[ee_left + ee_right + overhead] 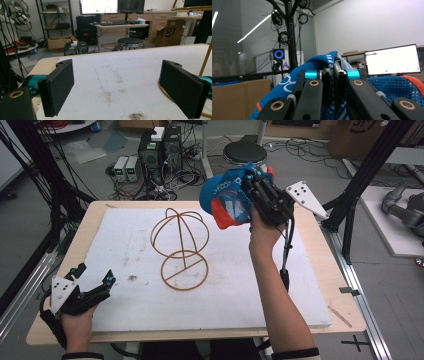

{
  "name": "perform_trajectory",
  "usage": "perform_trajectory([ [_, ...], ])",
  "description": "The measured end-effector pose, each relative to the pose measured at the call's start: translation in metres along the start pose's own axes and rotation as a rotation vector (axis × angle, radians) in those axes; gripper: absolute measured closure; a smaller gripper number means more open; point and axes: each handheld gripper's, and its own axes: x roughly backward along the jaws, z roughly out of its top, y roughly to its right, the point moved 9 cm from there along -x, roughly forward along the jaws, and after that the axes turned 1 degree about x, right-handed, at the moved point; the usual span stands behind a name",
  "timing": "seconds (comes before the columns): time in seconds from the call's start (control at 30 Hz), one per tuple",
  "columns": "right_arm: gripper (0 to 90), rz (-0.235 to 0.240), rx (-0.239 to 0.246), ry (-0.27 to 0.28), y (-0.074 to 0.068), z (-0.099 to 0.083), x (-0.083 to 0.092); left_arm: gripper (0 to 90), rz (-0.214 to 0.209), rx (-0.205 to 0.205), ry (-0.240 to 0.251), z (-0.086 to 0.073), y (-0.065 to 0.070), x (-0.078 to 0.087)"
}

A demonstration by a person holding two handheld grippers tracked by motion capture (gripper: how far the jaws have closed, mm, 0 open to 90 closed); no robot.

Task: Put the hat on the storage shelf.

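The right gripper (pixel 250 182) is raised above the far right part of the table, wrist bent back, its jaws pinched tight on a blue mesh cap with orange trim (pixel 227 200) that hangs just left of and below the fingertips. The thin brown wire hat stand (pixel 181 247) sits lower and to the cap's left, apart from it. The left gripper (pixel 95 280) rests low at the near left edge of the white foam board (pixel 240 290), jaws spread wide and empty, open board ahead of them.
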Motion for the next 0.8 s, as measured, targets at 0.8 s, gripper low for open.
perform_trajectory([
  [0.8, 88.9, 0.162, 0.031, -0.123, -0.090, -0.046, -0.040, 13.1, 0.002, 0.011, 0.013, 0.003, -0.003, 0.002],
])
